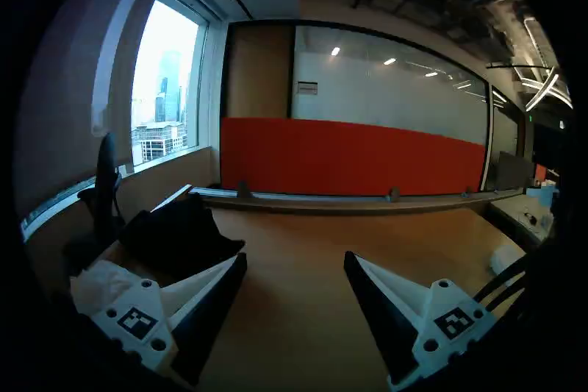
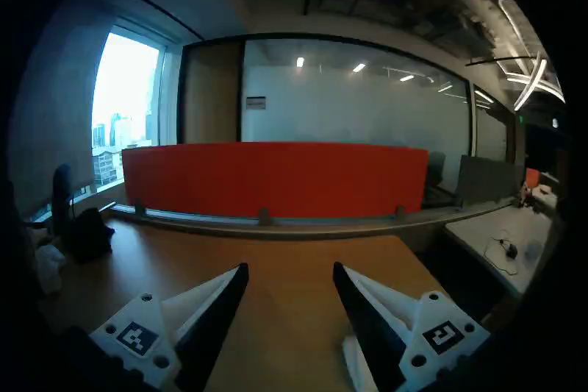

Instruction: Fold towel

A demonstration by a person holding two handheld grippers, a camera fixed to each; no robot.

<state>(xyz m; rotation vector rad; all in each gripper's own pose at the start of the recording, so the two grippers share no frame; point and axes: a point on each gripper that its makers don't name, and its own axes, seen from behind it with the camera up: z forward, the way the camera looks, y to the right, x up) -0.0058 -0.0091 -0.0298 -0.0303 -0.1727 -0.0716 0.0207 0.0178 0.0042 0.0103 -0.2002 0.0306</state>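
Count: 1 wood desk (image 1: pixel 316 259), 1 red divider (image 1: pixel 345 157), 1 window (image 1: pixel 165 98), 1 chair (image 1: pixel 105 179), 1 black bundle (image 1: pixel 180 234), 1 white cloth (image 1: pixel 99 282), plus 2 grippers, i.e. left gripper (image 1: pixel 294 267) & right gripper (image 2: pixel 290 274), w/ 2 fingers ea.

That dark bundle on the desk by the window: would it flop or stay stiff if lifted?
Probably floppy: the dark bundle sags in soft, creased folds, like cloth. Likely light, and unlikely to roll, since it lies slumped on the wooden desk.
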